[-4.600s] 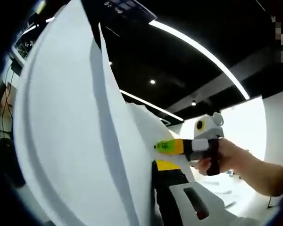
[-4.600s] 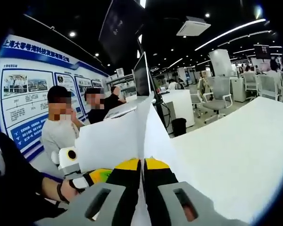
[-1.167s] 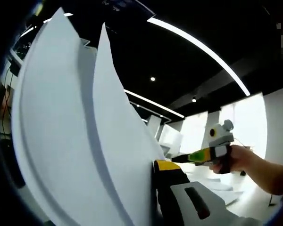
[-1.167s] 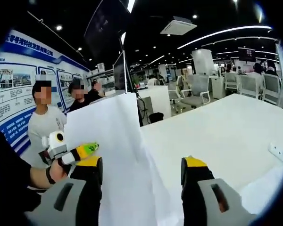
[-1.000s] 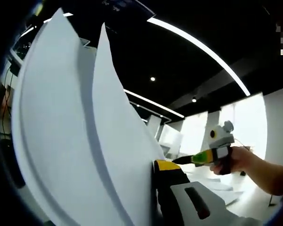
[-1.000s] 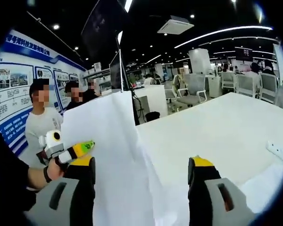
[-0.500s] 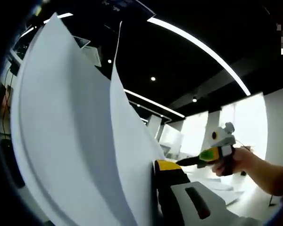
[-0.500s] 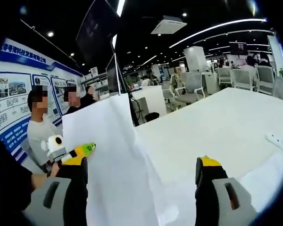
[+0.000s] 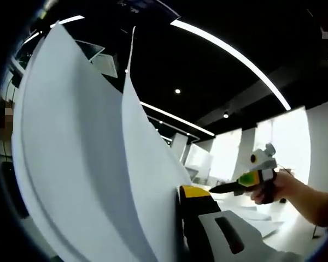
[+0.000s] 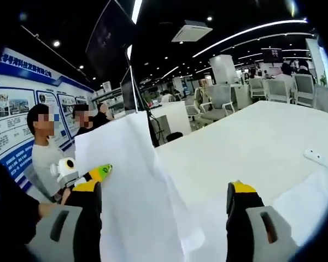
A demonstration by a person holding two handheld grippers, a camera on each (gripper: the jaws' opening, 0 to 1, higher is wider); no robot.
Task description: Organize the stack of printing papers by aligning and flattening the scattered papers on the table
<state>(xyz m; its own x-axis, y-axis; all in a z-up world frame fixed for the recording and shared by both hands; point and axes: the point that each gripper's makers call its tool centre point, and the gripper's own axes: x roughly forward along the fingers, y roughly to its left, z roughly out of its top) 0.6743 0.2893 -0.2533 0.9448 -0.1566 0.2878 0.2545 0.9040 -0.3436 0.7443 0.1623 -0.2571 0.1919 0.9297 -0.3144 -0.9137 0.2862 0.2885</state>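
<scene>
Several white printing paper sheets [image 9: 87, 164] are held upright by the left gripper [image 9: 180, 218], whose jaws are closed on their lower edge; its left jaw is hidden behind the fanned sheets, which also block most of the room in the left gripper view. In the right gripper view the same upright sheets [image 10: 131, 185] are seen standing over the white table [image 10: 251, 147], their bottom edge cut off by the frame. The right gripper [image 10: 163, 218] is spread wide with nothing between its yellow-tipped jaws. It is also seen in the left gripper view [image 9: 224, 187], held in a hand [image 9: 276, 188]. A small white object [image 10: 317, 157] on the table is too blurred to identify.
</scene>
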